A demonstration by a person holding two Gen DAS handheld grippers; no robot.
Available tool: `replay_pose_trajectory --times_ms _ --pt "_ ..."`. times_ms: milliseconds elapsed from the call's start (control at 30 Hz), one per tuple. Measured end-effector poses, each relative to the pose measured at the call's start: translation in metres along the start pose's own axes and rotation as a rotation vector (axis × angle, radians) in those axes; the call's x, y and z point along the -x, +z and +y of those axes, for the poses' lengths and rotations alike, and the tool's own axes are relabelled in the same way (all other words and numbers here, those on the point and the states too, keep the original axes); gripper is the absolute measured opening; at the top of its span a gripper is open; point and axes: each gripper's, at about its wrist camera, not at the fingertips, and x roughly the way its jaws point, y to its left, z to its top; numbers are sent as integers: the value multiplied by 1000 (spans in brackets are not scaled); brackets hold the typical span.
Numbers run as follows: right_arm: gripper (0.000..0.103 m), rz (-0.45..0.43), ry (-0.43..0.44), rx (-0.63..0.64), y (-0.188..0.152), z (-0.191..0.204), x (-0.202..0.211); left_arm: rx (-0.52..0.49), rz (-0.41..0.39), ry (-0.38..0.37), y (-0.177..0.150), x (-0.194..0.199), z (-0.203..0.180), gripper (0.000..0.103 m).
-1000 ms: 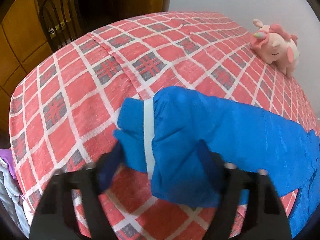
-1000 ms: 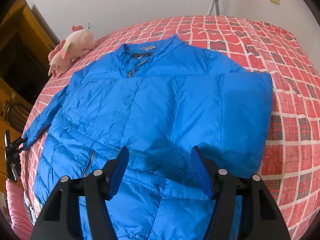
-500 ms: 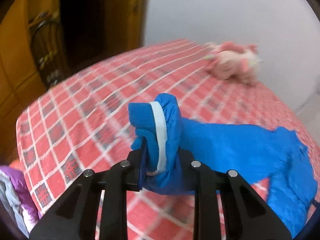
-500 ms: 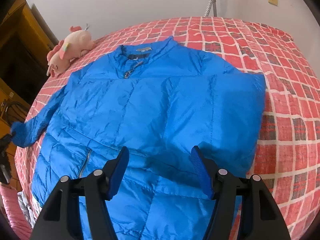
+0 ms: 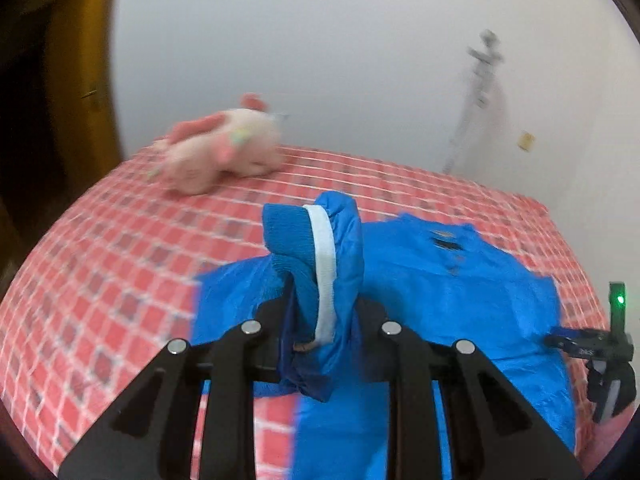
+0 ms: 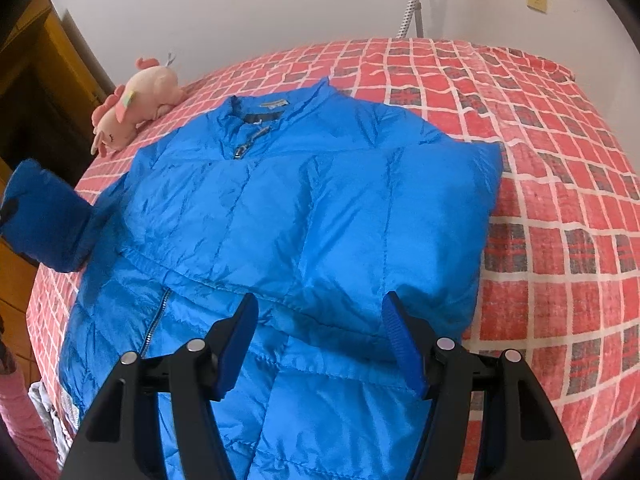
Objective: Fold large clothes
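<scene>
Blue puffer jacket (image 6: 304, 216), spread front-up on the red plaid bedspread (image 6: 560, 184), collar toward the wall, zip partly closed. One sleeve lies folded across the chest on the side toward my right; its edge forms a straight line along the body.

The other sleeve's cuff (image 5: 316, 264), ribbed knit with a white band, stands lifted off the bed, bunched upright between the fingers of my left gripper (image 5: 320, 324). The jaws are pressed together on this cuff, and the sleeve trails down from it to the jacket body. In the right wrist view the raised cuff (image 6: 40, 216) appears at the far left edge, above the bedspread.

My right gripper (image 6: 320, 340) hovers low over the jacket's lower front, fingers spread wide with nothing between them; the blue pads (image 6: 400, 340) point toward the collar.

A pink plush toy (image 6: 136, 100) lies on the bedspread near the wall, just beyond the jacket's shoulder and apart from it. A wooden cabinet (image 6: 24, 92) stands past the bed's left edge.
</scene>
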Motion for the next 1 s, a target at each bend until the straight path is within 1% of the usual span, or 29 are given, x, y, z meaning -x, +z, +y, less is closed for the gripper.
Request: replay_pose_trajectory --times_ms 100,167,267,400,433,467,500,533,567,633,667,700,767,800,867,933,967,1000 --pt "64 3 -4 -3 0 -1 -2 -37 41 -75 1 -28 -42 22" --pt "64 7 -1 -4 0 -1 -4 -62 71 -115 -5 -47 -64 22" --pt "64 12 -3 -3 0 -1 -7 -100 98 -120 -15 -70 -82 22" --pt "64 18 -6 -6 0 -2 -11 -116 182 -137 -29 -111 -100 22" --pt "64 20 -8 -6 0 -3 -12 -124 209 -145 -34 -119 -102 24" --pt "64 21 -9 -4 0 -3 -12 -123 238 -170 -39 -126 -101 27" --pt "64 23 -10 -4 0 -3 -13 -118 254 -195 -40 -129 -102 29" --pt "64 23 -11 -3 0 -3 -14 -112 264 -231 -43 -128 -101 32" --pt "64 23 -12 -2 0 -3 -14 -104 262 -272 -44 -123 -100 36" --pt "65 25 -15 -3 -1 -3 -15 -94 245 -362 -45 -106 -98 37" --pt "65 26 -17 -3 -1 -3 -15 -94 225 -400 -45 -96 -98 41" --pt "65 26 -19 -2 -1 -3 -16 -97 203 -399 -45 -88 -96 44" --pt "65 25 -21 -1 -1 -3 -16 -121 159 -327 -44 -79 -94 46" --pt "65 25 -23 0 -1 -2 -16 -126 159 -301 -44 -82 -92 46" --pt "65 24 -28 4 -1 -2 -17 -128 192 -237 -48 -98 -88 46" --pt "66 24 -29 9 -1 -2 -18 -146 244 -214 -53 -120 -88 46" --pt "66 25 -28 8 -1 -2 -18 -158 283 -185 -61 -137 -90 46" --pt "66 26 -28 7 -1 -2 -19 -160 300 -170 -64 -147 -89 46"
